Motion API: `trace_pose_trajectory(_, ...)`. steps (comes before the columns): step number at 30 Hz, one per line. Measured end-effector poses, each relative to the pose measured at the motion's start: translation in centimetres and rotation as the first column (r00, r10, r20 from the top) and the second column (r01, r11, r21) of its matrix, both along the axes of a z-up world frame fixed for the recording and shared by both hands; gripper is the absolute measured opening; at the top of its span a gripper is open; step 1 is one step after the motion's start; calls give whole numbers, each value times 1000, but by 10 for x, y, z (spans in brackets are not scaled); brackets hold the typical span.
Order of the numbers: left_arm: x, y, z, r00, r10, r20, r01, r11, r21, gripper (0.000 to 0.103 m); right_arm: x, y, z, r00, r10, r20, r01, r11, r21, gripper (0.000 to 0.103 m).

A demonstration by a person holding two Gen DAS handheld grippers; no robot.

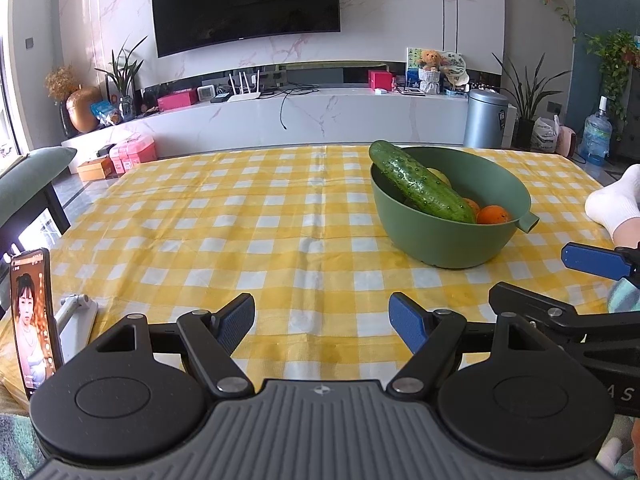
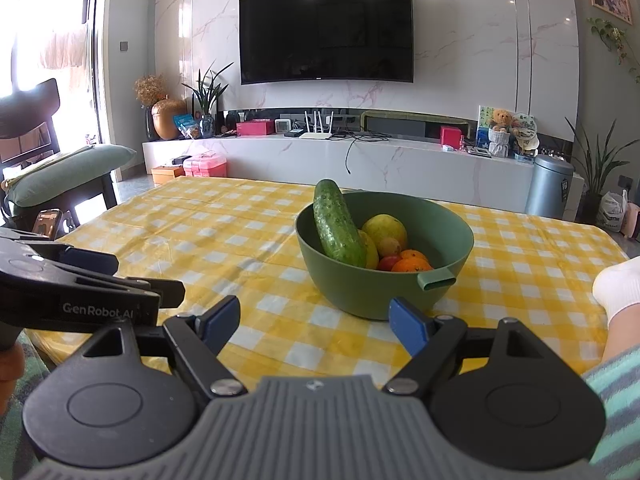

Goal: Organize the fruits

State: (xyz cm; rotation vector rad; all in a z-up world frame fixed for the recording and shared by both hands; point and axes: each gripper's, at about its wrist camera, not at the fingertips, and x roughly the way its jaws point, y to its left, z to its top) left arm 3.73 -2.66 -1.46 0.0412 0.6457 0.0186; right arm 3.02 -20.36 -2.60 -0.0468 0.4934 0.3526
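A green bowl [image 1: 440, 236] [image 2: 360, 292] stands on the yellow checked tablecloth [image 1: 224, 232] [image 2: 224, 240]. A long cucumber [image 1: 420, 184] [image 2: 338, 228] leans over its rim. Inside lie yellow-green fruit [image 2: 386, 230], an orange [image 1: 494, 215] [image 2: 412, 266] and a small red fruit [image 2: 388, 263]. My left gripper [image 1: 322, 320] is open over bare cloth, left of and nearer than the bowl. Just short of the bowl's near wall, my right gripper [image 2: 314, 322] also stands open, with nothing between its fingers.
A phone [image 1: 34, 320] showing a video leans on a white stand [image 1: 78, 316] at the table's near left. A foot in a white sock [image 1: 616, 204] [image 2: 618, 284] rests on the right side of the table. A cushioned chair [image 2: 68, 176] stands to the left.
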Motion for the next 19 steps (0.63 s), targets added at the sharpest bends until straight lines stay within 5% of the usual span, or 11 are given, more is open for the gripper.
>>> trace_pose_trajectory(19,1,3,1,1000,13,5,-13,1000,5,90,2,1,-3,1000,2,-18,-2,1000,-10,79)
